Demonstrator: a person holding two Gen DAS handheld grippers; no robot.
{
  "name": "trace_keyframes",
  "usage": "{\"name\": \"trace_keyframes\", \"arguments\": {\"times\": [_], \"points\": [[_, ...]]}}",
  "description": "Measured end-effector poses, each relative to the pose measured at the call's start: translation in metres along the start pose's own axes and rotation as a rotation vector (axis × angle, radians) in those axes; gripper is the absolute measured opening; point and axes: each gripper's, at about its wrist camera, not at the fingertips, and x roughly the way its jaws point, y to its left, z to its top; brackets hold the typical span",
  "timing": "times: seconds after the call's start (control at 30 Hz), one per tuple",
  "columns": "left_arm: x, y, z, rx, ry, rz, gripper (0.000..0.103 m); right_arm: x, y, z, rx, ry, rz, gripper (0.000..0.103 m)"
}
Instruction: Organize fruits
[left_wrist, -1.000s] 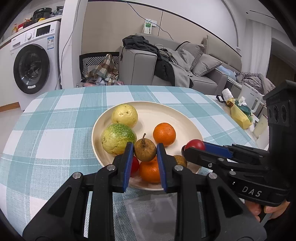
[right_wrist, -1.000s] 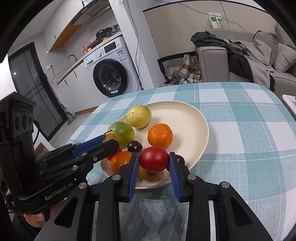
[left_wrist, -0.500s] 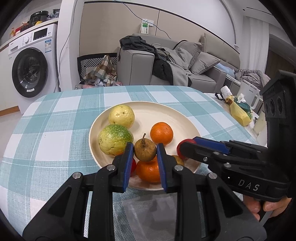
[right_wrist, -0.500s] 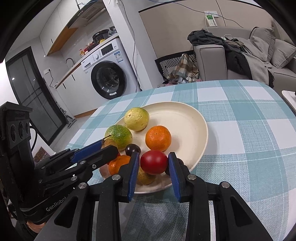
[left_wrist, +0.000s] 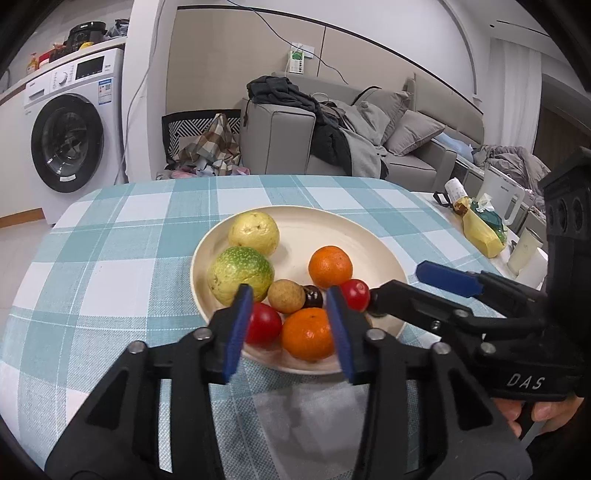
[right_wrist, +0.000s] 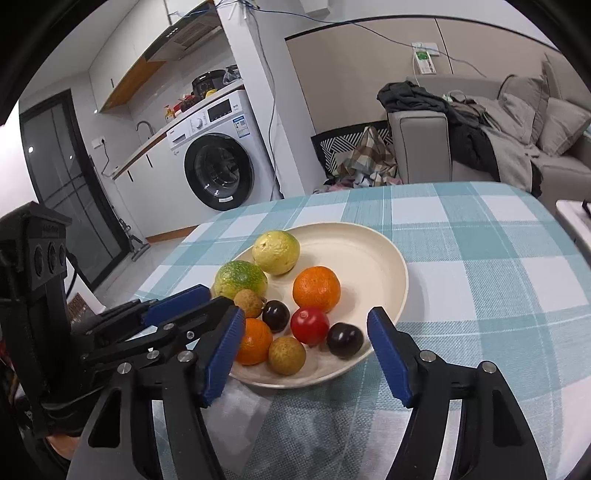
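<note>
A cream plate (left_wrist: 369, 236) (right_wrist: 369, 251) on the checked tablecloth holds a yellow guava (left_wrist: 254, 232), a green guava (left_wrist: 240, 272), two oranges, two dark plums and small brown and red fruits. My left gripper (left_wrist: 290, 328) hangs over the plate's near rim with its jaws opening. The brown longan (left_wrist: 286, 295) lies free on the plate beyond its pads. My right gripper (right_wrist: 306, 350) is also opening, and the red tomato (right_wrist: 309, 325) rests on the plate between its spread fingers, touching neither. Each gripper shows in the other's view, right gripper (left_wrist: 395, 280) and left gripper (right_wrist: 221, 300).
A hand (left_wrist: 546, 410) holds the right gripper's handle. Beyond the table stand a washing machine (right_wrist: 218, 173) and a grey sofa (left_wrist: 280, 136) heaped with clothes. A yellow bag (left_wrist: 480, 232) and a white kettle (left_wrist: 502, 195) sit off the table's right side.
Both grippers have opened. The brown longan has left the left jaws and the red tomato has left the right jaws. Both fruits now lie on the plate.
</note>
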Motion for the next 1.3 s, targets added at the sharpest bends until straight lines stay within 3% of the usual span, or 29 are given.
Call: {"name": "trace_keyframes", "arguments": {"times": [0.07, 0.13, 0.27, 0.37, 0.8, 1.1, 1.3], "points": [[-0.005, 0.004, -0.002, -0.012, -0.014, 0.015, 0.056, -0.003, 0.001, 0.000, -0.011, -0.010, -0.008, 0.084], [-0.010, 0.008, -0.004, -0.026, -0.022, 0.025, 0.077, -0.008, -0.001, 0.000, -0.004, -0.024, -0.004, 0.091], [-0.024, 0.013, -0.011, -0.032, -0.031, 0.040, 0.085, -0.018, -0.004, -0.001, 0.005, -0.042, 0.006, 0.099], [-0.031, 0.012, -0.015, -0.021, -0.033, 0.081, 0.103, -0.024, -0.002, -0.004, -0.008, -0.048, 0.011, 0.103], [-0.073, 0.018, -0.036, -0.046, -0.090, 0.116, 0.103, -0.041, 0.016, -0.018, -0.121, -0.070, 0.038, 0.103], [-0.082, 0.008, -0.037, 0.002, -0.114, 0.118, 0.103, -0.067, 0.005, -0.024, -0.101, -0.134, 0.029, 0.103], [-0.082, 0.007, -0.038, -0.003, -0.108, 0.113, 0.103, -0.067, 0.008, -0.027, -0.121, -0.127, 0.022, 0.103]]}}
